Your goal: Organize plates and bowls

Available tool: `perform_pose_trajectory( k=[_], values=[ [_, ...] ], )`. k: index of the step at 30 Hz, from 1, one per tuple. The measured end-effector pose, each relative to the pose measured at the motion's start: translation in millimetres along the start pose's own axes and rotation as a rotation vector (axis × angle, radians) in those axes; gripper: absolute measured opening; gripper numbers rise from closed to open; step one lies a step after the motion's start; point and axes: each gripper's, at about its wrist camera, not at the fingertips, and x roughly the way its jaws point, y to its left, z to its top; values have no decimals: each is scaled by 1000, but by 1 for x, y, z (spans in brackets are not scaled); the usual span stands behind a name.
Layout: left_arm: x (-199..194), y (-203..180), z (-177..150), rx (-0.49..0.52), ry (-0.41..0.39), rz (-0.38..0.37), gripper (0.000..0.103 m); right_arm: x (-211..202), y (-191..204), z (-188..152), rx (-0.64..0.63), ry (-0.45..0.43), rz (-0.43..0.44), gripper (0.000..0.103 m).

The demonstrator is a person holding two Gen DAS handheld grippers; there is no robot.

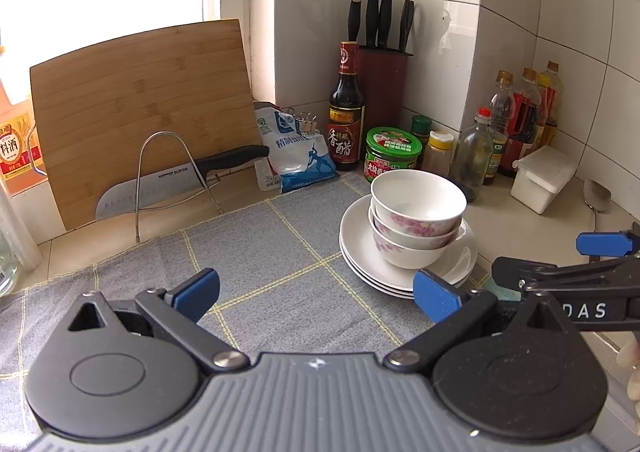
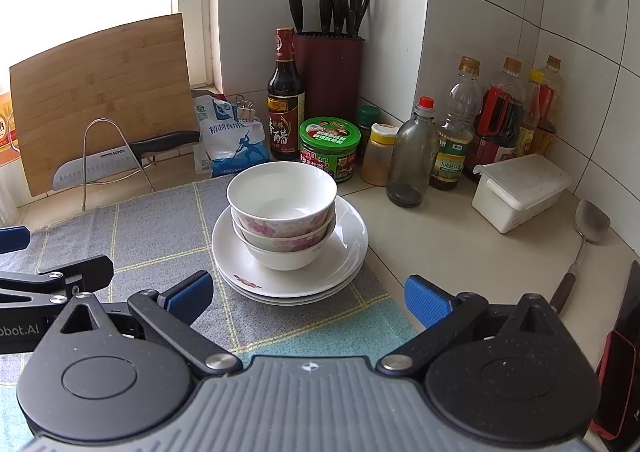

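Three white bowls with pink flowers [image 1: 418, 212] [image 2: 282, 218] are nested on a stack of three white plates [image 1: 360, 248] [image 2: 344, 252] at the right edge of a grey checked cloth [image 1: 260, 252] [image 2: 160, 228]. My left gripper [image 1: 318, 292] is open and empty, low over the cloth, left of and nearer than the stack. My right gripper [image 2: 308, 296] is open and empty, just in front of the stack. Each gripper shows at the edge of the other's view, the right one [image 1: 560, 264] in the left wrist view, the left one [image 2: 48, 264] in the right wrist view.
Behind the stack stand a vinegar bottle [image 2: 285, 100], a green-lidded jar [image 2: 330, 148], a knife block [image 2: 330, 68] and several oil bottles [image 2: 480, 124]. A cutting board [image 1: 144, 112] and knife [image 1: 176, 180] lean at the left. A white box [image 2: 520, 190] and spatula [image 2: 584, 236] lie right.
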Motion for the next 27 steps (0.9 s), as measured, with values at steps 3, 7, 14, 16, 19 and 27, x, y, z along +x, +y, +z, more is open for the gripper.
perform_pose_trajectory(
  k=[3,7,14,16,19,27],
  values=[
    [0,0,0,-7,3,2,102,0,1,0,-1,-2,-1,103],
    [0,1,0,-17,8,5,102,0,1,0,-1,-1,-1,103],
    [-2,1,-1,-23,5,5,102,-1,3,0,-1,-5,-1,103],
    [-2,1,-1,-24,4,6,102,-1,3,-1,-1,-6,-1,103],
    [-3,1,-1,-25,3,6,102,-2,3,-1,-1,-6,-3,103],
    [-3,1,-1,-27,2,8,102,-2,3,-2,0,-7,-3,103]
  ],
)
